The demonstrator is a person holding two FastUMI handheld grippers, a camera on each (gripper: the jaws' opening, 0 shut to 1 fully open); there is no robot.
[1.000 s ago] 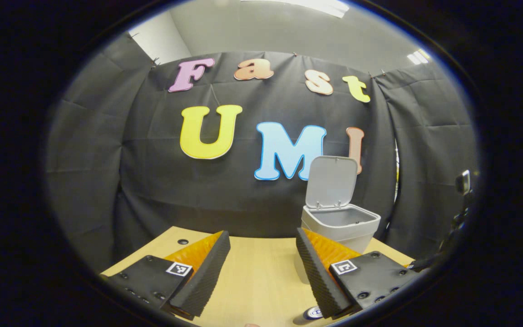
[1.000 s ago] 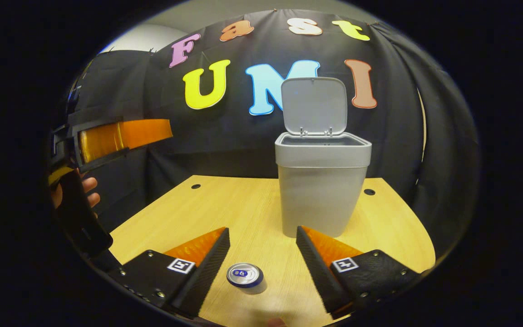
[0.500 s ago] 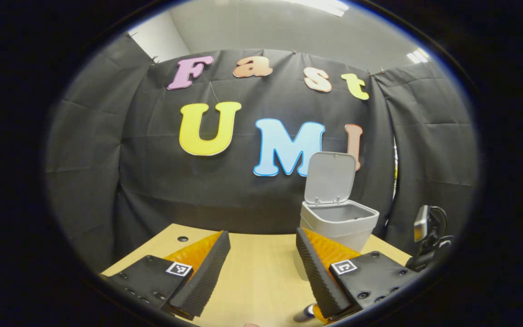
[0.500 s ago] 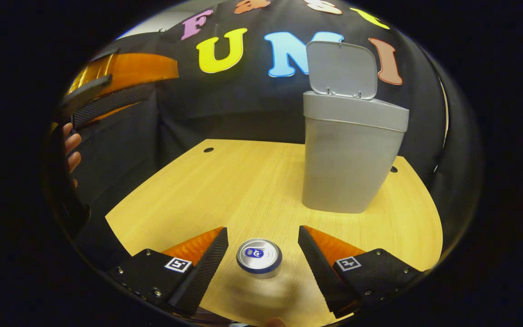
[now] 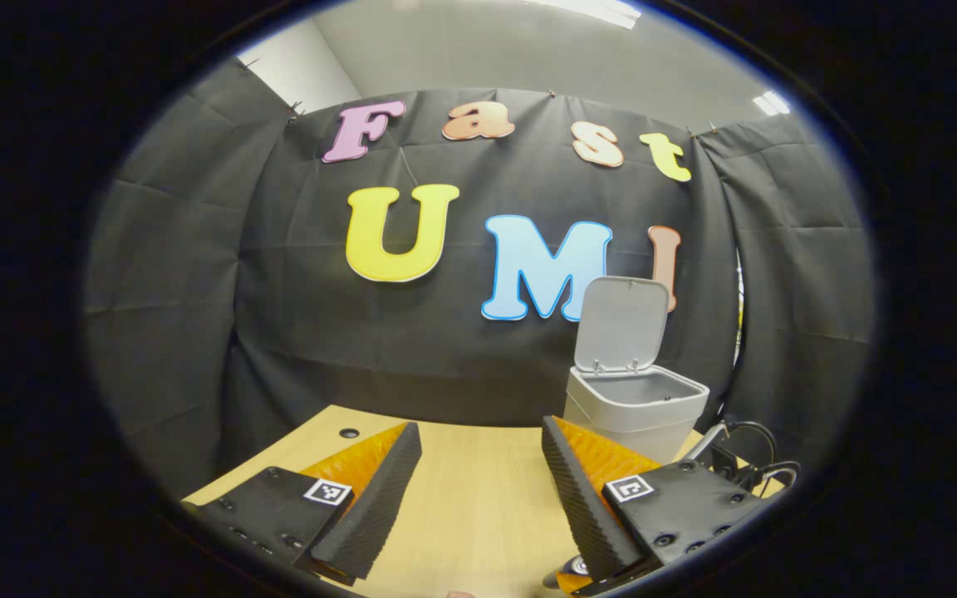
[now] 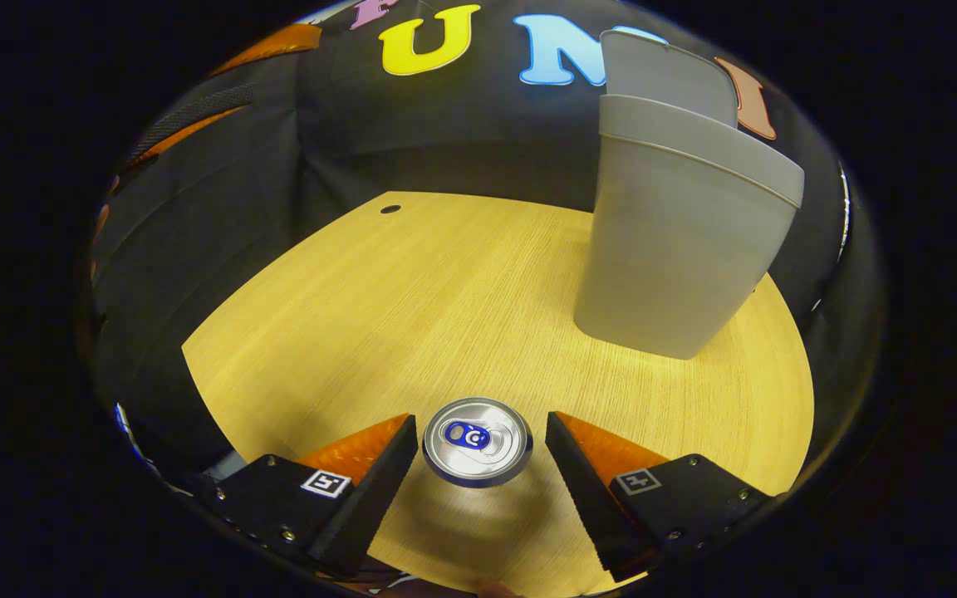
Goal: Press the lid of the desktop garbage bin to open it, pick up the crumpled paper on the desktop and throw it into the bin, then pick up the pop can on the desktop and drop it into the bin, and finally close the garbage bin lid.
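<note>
Ceiling lights give even brightness. Fisheye bending curves the desk edges. The can top glints, casting a soft shadow toward the near edge.

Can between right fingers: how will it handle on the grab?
The can stands upright on the table, so a side squeeze should hold, but its smooth metal wall may slip. Probably light and thin-walled, so it could dent. Knocked over, it would likely roll.

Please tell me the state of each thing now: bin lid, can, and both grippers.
Lid: open, standing up.
Bin: upright on the table.
Can: upright, between the right gripper's fingers, not gripped.
Right gripper: open.
Left gripper: open, empty.
</note>
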